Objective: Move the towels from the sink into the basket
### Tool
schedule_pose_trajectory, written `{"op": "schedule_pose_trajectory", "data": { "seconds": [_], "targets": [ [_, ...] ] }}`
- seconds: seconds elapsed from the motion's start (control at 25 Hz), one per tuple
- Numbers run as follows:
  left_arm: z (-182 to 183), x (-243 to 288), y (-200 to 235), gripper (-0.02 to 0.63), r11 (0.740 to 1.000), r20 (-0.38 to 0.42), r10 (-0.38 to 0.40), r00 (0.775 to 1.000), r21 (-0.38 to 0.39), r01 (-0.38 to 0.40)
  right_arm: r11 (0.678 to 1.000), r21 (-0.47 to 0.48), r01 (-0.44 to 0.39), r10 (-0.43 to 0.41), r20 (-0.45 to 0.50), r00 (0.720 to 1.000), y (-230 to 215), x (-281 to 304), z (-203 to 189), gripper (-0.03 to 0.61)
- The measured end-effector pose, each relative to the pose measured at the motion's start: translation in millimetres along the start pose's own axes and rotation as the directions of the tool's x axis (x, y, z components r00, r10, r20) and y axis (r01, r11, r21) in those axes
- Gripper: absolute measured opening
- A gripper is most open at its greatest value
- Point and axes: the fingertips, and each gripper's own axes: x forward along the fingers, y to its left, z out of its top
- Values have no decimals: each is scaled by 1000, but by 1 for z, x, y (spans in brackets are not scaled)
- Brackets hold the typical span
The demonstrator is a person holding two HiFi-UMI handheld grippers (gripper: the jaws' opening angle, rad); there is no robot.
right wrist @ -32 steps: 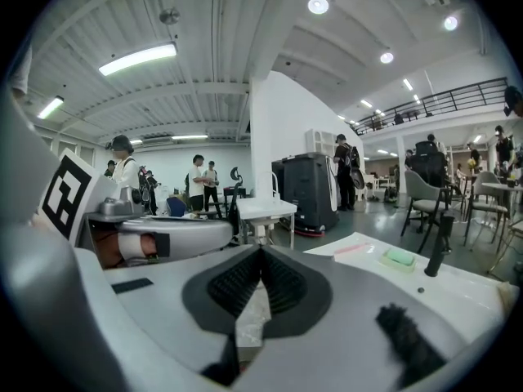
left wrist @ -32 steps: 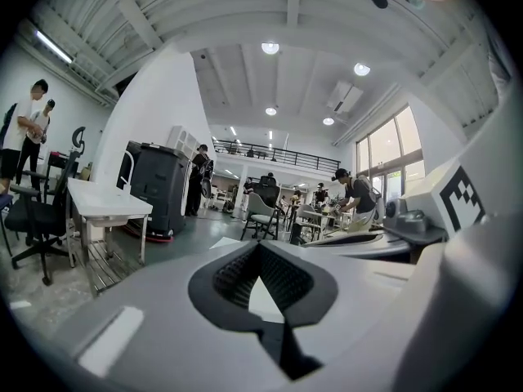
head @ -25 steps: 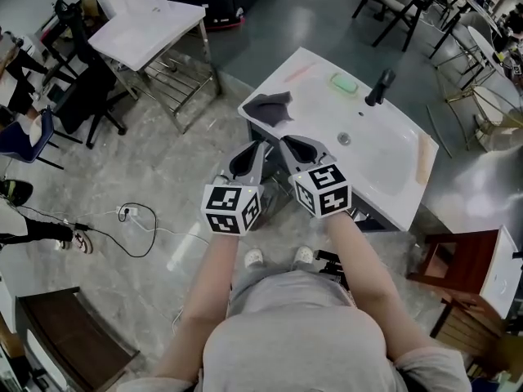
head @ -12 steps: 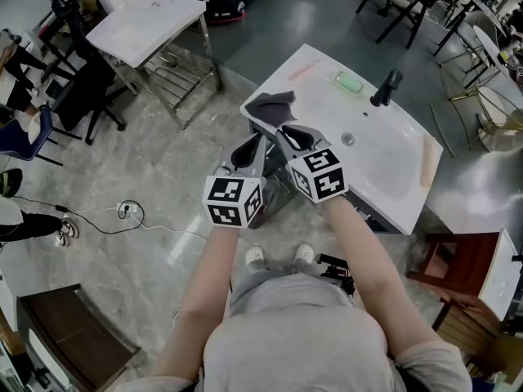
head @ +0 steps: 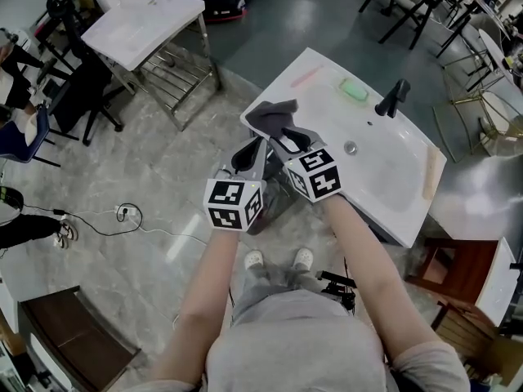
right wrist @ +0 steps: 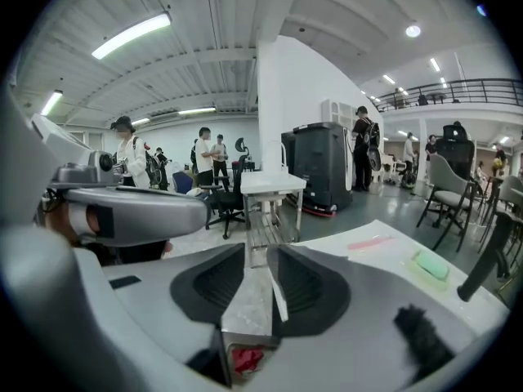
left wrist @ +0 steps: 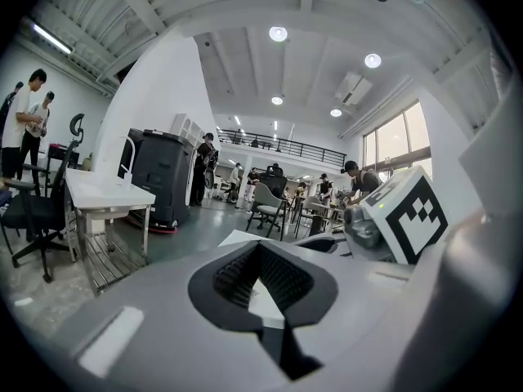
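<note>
A grey towel lies on the left corner of the sink. The right gripper hangs at that corner, its jaws just opening to a narrow gap with nothing between. The left gripper, just off the sink's edge, is closed and empty.

Gloss and matt sitting side by side
The white sink is gleaming smooth and glossy (ceramic, by its look), the grey towel is lying as soft matt cloth, the black faucet is showing a dull finish, and the pale veined floor is reflecting light like polished stone.
</note>
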Motion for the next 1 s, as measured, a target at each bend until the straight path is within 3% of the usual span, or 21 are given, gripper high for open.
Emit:
{"op": "schedule_pose_trajectory", "data": {
  "seconds": [0.6,0.8,1.0],
  "targets": [
    [-20,29,32,6,999,-46,31,998,-37,-32,998,-45,-43,37,-141,989,-22,61,-28,197],
    [-27,35,37,6,999,-63,30,998,-37,-32,998,-60,-27,14,-215,976,-37,82,-44,241],
    [-33,36,45,6,998,-75,40,996,-48,-43,997,-34,-71,59,-267,962,-40,98,-56,247]
  ]
}}
